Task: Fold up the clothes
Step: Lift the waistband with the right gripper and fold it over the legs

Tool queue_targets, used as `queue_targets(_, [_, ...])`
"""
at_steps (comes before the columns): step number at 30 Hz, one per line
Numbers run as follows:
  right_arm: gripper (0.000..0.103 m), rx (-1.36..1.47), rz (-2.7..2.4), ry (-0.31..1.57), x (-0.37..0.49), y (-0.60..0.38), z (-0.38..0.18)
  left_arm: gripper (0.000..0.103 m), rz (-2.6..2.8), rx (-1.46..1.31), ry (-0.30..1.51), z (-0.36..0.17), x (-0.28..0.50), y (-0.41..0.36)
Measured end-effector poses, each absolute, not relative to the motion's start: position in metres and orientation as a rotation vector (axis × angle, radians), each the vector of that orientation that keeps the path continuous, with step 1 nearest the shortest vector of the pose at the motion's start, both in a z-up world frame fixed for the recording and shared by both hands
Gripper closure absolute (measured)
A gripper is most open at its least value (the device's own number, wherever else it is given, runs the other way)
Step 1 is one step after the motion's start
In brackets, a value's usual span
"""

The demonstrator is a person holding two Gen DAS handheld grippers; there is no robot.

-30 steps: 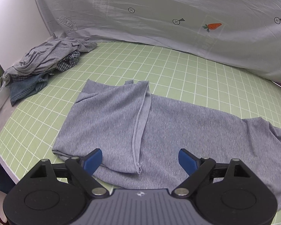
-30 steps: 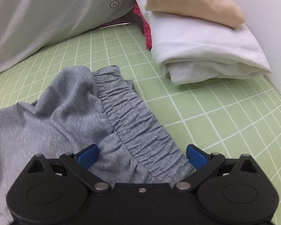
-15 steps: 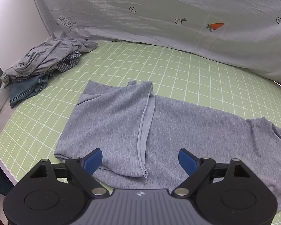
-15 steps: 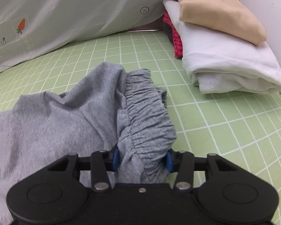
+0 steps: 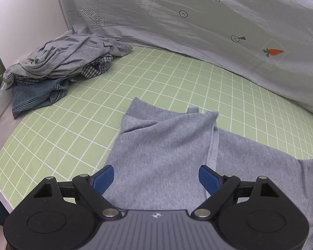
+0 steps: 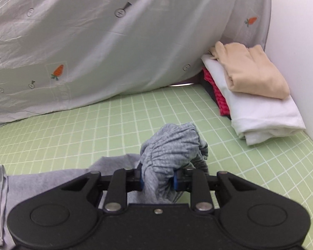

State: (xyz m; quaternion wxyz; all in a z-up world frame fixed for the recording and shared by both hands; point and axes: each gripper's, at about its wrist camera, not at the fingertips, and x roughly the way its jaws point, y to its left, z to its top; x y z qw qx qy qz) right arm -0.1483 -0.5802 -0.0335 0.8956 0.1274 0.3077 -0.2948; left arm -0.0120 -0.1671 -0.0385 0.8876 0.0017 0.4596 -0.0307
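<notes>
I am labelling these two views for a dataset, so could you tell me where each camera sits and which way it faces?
Left wrist: sits on the left claw, facing along its open fingers over the grey trousers on the green grid mat toward an unfolded clothes pile.
Right wrist: sits on the right claw, which is shut on the trousers' elastic waistband, facing a folded stack.
Shared: the trousers, the mat and the carrot-print sheet.
</notes>
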Motion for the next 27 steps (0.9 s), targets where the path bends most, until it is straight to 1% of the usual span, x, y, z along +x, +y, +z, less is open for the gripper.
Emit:
queue_targets(4, [0.079, 0.220, -0.588, 0.619, -0.115, -0.517, -0.024, 0.014, -0.099, 0.016, 0.950, -0.039, 0.004, -0.138])
queue_targets(7, [0.079, 0.215, -0.558, 0.628, -0.087, -0.461, -0.032, 0.014, -0.126, 0.025, 0.946, -0.039, 0.016, -0.116])
queue_targets(10, [0.077, 0.208, -0.513, 0.687, -0.062, -0.404, -0.058, 0.015, -0.151, 0.060, 0.936, -0.040, 0.025, -0.095])
queue_targets(13, [0.072, 0.179, -0.484, 0.796, -0.040, -0.355, -0.099, 0.014, -0.175, 0.089, 0.929, -0.042, 0.029, -0.080])
queue_targets(15, [0.067, 0.133, -0.493, 0.885, -0.030, -0.330, -0.124, 0.015, -0.190, 0.102, 0.926, -0.044, 0.031, -0.071])
queue_targets(16, [0.062, 0.111, -0.499, 0.907, -0.027, -0.325, -0.129, 0.014, -0.198, 0.108, 0.924, -0.045, 0.031, -0.066])
queue_targets(17, [0.053, 0.100, -0.505, 0.912, -0.027, -0.323, -0.129, 0.014, -0.202, 0.103, 0.927, -0.046, 0.032, -0.063])
queue_targets(19, [0.050, 0.124, -0.509, 0.892, -0.030, -0.325, -0.120, 0.015, -0.207, 0.088, 0.931, -0.047, 0.033, -0.060])
queue_targets(22, [0.036, 0.202, -0.508, 0.817, -0.046, -0.332, -0.096, 0.014, -0.215, 0.060, 0.936, -0.049, 0.032, -0.063])
queue_targets(24, [0.016, 0.221, -0.519, 0.742, -0.060, -0.335, -0.079, 0.014, -0.221, 0.041, 0.940, -0.050, 0.031, -0.064])
queue_targets(27, [0.003, 0.216, -0.546, 0.672, -0.078, -0.342, -0.065, 0.014, -0.229, 0.013, 0.945, -0.051, 0.029, -0.067])
